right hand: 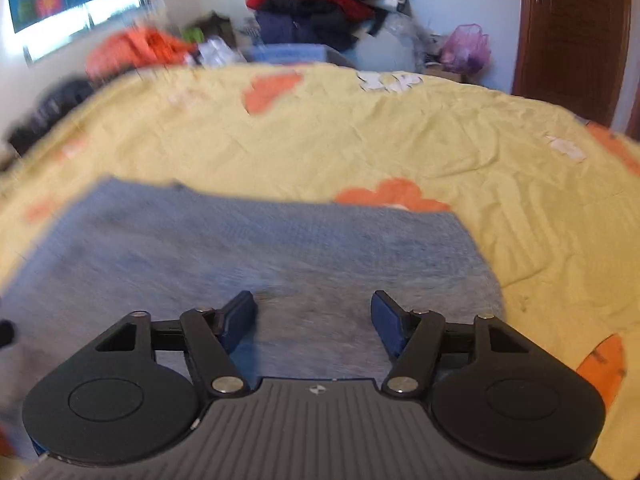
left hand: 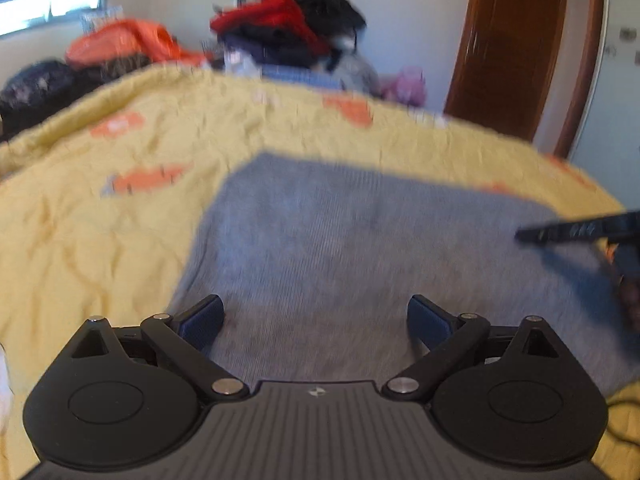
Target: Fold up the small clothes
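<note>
A grey-blue knitted garment (left hand: 360, 248) lies flat as a rectangle on a yellow bedspread (left hand: 100, 220) with orange patches. My left gripper (left hand: 316, 320) is open and empty, just above the garment's near edge. The garment also shows in the right wrist view (right hand: 248, 248). My right gripper (right hand: 314, 316) is open and empty over its near part. The right gripper's black finger (left hand: 576, 230) pokes into the left wrist view from the right, over the garment's right side. Both views are motion-blurred.
Beyond the bed's far edge stands a pile of red, black and dark-blue clothes (right hand: 320, 0), orange clothing (right hand: 140, 48) at the left and a purple bag (right hand: 466, 46). A brown wooden door (right hand: 572, 40) is at the right. A window (right hand: 80, 12) is at the far left.
</note>
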The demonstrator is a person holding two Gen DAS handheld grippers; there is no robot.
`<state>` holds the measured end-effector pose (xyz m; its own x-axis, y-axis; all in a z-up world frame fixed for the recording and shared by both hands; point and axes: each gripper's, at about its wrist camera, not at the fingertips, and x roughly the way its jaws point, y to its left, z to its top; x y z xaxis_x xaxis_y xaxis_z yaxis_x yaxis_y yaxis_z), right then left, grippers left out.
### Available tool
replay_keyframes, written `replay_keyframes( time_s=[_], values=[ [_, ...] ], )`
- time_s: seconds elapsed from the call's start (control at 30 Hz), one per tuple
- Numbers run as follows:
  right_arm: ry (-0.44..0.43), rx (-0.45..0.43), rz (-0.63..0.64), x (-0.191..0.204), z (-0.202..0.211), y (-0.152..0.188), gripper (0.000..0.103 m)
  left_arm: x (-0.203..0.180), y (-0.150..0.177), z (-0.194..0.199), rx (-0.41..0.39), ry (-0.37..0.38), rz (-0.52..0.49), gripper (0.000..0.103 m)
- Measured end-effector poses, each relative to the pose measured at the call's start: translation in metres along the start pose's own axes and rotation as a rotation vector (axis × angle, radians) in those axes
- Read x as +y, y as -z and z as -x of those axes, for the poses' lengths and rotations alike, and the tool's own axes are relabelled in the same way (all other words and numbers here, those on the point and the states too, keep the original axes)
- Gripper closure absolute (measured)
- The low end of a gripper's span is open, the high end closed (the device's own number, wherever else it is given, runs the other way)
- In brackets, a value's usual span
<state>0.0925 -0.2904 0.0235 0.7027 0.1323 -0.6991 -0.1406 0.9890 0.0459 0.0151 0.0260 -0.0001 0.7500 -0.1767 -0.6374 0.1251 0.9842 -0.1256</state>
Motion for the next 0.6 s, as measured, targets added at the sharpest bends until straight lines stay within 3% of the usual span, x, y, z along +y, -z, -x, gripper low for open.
replay_keyframes(
  time_s=[0.1, 0.2, 0.3, 0.4, 0.5, 0.6],
  values=[
    [-0.02, -0.033, -0.026, -0.009, 0.005, 0.009, 0.029, 0.015, 0.001, 0.004, -0.016, 0.031, 0.035, 0.004],
    [0.007, -0.046, 0.01, 0.001, 0.006, 0.011, 0.024, 0.017, -0.002, 0.003, -0.007, 0.0, 0.007, 0.004],
    [0.011, -0.097, -0.057, 0.006, 0.029, 0.012, 0.023, 0.025, 0.0, 0.022, -0.031, 0.005, 0.064, 0.004],
    [-0.15, -0.181, -0.087, 0.011, 0.069, 0.024, 0.017, 0.05, 0.015, 0.054, -0.066, 0.039, 0.265, 0.003],
    [-0.201, -0.195, -0.061, 0.021, 0.091, 0.033, 0.012, 0.077, 0.039, 0.071, -0.036, 0.106, 0.512, 0.003],
    [-0.253, -0.163, -0.082, 0.026, 0.093, 0.034, 0.012, 0.086, 0.048, 0.081, -0.062, 0.161, 0.626, 0.003]
  ],
)
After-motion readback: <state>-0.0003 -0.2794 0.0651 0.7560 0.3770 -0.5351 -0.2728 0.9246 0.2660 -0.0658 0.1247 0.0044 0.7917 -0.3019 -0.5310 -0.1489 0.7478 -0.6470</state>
